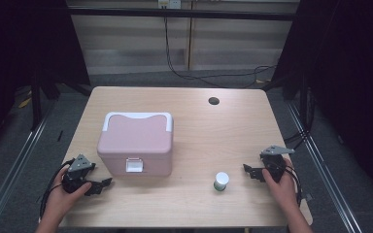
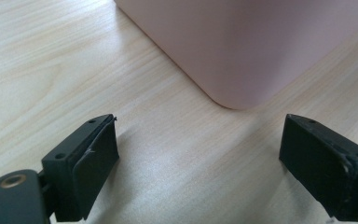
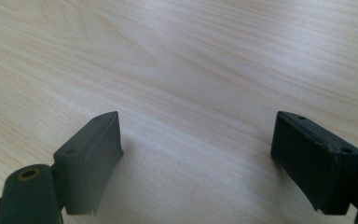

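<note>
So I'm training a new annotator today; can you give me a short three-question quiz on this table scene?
1. True or false: the lid of the pink box is shut.
2. Which gripper is nearer the small white-capped bottle: A) left gripper, B) right gripper?
3. In a few words: what lies between the left gripper's jaws, as the left gripper view shows it?

Key
1. True: the lid sits down on the box, with the white latch at its front.
2. B.
3. Bare wooden table; the jaws stand open and the pink box's corner lies just ahead, untouched.
</note>
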Demonstrator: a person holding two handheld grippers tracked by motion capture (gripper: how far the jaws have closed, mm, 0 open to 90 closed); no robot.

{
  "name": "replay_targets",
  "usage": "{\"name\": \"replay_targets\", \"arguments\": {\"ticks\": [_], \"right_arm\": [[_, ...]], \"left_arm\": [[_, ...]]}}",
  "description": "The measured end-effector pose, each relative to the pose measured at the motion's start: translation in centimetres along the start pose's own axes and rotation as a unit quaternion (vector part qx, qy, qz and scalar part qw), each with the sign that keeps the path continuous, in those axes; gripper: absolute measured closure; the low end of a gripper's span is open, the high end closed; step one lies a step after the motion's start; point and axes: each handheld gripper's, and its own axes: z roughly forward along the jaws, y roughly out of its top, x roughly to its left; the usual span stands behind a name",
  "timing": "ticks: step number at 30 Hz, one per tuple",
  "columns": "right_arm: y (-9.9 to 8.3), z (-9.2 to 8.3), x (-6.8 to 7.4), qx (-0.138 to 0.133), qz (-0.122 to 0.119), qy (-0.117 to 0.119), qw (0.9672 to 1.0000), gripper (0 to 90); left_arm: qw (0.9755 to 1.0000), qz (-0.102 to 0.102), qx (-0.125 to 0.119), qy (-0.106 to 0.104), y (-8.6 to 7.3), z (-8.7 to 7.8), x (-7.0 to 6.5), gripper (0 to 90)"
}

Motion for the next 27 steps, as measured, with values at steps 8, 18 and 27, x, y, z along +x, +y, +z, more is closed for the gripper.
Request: {"name": "replay_targets", "arguments": {"ticks": [8,18,27], "right_arm": [[0.1,0.1,0.0,0.001,-0.001,0.005,1.0000,14.0],[1.3,-0.8,0.4,0.002,-0.052,0.041,0.9978,13.8],[4.0,-1.5,1.7,-0.030,-0.067,0.073,0.9946,14.1]], "left_arm": [[0.9987,-0.044,0.025,-0.004,0.2,-1.0,0.4,16.5],[0.9883,-0.129,0.080,-0.016,2.0,-3.1,1.8,17.6],[0.9793,-0.161,0.123,-0.011,6.5,-6.4,3.6,19.6]]}}
